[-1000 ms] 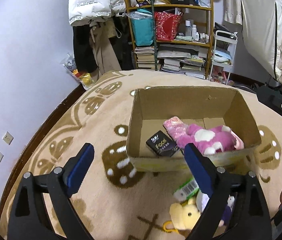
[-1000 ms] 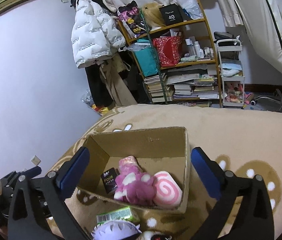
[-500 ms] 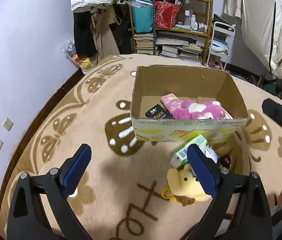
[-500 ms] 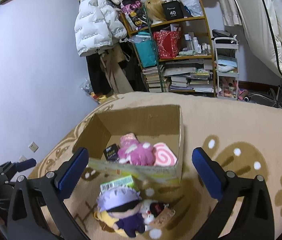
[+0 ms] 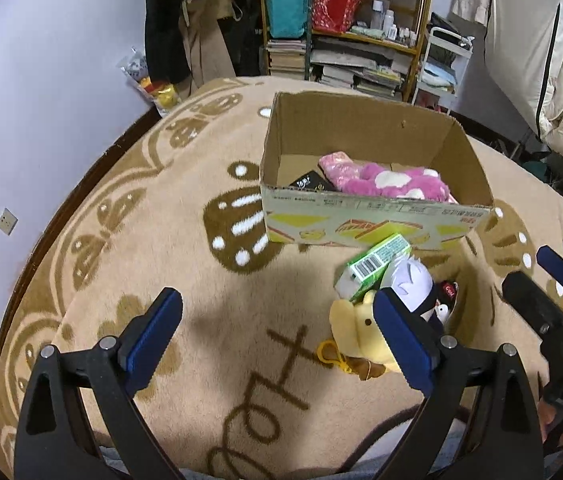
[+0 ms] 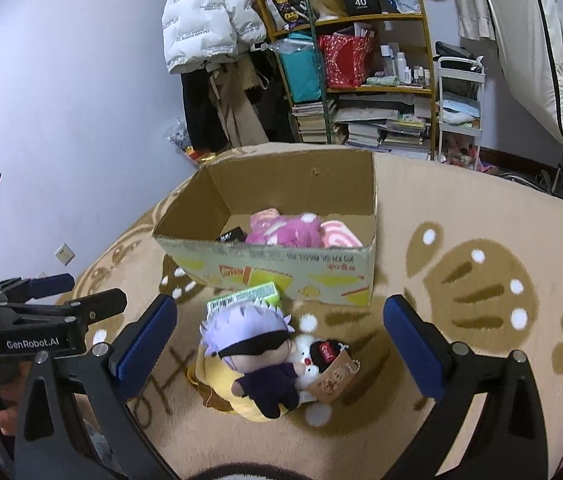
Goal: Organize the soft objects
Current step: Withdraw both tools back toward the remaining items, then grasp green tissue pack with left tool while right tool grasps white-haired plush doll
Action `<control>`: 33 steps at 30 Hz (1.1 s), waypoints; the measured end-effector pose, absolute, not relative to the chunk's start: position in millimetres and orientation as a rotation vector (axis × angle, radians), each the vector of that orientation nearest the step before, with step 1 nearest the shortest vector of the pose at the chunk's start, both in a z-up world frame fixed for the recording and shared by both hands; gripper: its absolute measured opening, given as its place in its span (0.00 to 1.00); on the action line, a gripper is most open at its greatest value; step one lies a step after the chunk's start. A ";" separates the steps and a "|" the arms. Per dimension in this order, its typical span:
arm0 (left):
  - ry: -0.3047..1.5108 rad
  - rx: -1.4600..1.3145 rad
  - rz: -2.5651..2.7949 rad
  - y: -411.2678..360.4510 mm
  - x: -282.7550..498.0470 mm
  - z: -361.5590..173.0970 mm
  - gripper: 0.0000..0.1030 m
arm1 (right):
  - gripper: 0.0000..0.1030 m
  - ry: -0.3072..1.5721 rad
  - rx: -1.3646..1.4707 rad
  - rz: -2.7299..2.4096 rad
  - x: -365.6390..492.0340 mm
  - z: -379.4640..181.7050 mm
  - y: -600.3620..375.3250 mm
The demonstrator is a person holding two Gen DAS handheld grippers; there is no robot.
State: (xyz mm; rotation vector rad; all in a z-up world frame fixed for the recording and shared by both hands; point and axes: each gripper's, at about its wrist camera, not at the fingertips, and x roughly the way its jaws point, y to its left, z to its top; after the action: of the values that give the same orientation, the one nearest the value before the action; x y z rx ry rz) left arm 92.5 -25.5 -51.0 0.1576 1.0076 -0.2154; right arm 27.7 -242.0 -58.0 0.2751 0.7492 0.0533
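Both grippers pulled farther back from cardboard box (image 6: 289, 268), jaws wide

Even, fairly bright indoor light falls from overhead, with no harsh glare. Below and ahead of the left gripper (image 5: 277, 334), a broad soft shadow darkens the carpet (image 5: 153, 216). The box (image 6: 281, 268) shades the carpet at its base. Both views bend strongly toward the edges and end in black corners. Far shelves (image 6: 365, 80) stay reasonably sharp; printed labels are slightly soft.
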 end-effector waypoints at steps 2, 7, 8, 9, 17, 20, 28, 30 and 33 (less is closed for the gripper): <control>1.031 0.149 -0.216 -24.4 96.5 -54.9 0.93 | 1.00 0.764 0.265 0.055 29.0 -62.5 -239.1; 1.077 0.128 -0.227 -23.2 103.8 -65.6 0.93 | 1.00 0.810 0.248 0.060 34.5 -76.2 -234.2; 1.082 0.126 -0.233 -24.0 105.2 -67.4 0.93 | 1.00 0.819 0.247 0.061 35.8 -78.8 -233.6; 1.088 0.126 -0.238 -25.2 106.7 -69.3 0.93 | 1.00 0.829 0.246 0.062 37.2 -81.6 -232.8; 1.142 0.127 -0.272 -36.5 121.7 -86.1 0.93 | 1.00 0.908 0.225 0.091 51.0 -104.5 -223.2; 1.166 0.147 -0.273 -39.7 126.5 -94.5 0.93 | 1.00 0.941 0.224 0.100 58.5 -114.7 -219.4; 1.225 0.162 -0.302 -46.7 139.5 -113.7 0.93 | 0.99 1.029 0.216 0.122 74.1 -143.4 -211.5; 1.232 0.166 -0.320 -49.9 141.7 -117.2 0.93 | 0.96 1.032 0.198 0.113 76.5 -147.3 -209.5; 1.236 0.187 -0.337 -55.0 144.7 -122.5 0.93 | 0.86 1.018 0.183 0.099 80.1 -147.7 -209.9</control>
State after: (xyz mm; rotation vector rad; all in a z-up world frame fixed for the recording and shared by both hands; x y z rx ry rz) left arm 144.7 -55.0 -122.5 0.1866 1.2359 -0.3367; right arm 80.1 -209.9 -147.7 0.1833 1.0176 0.0991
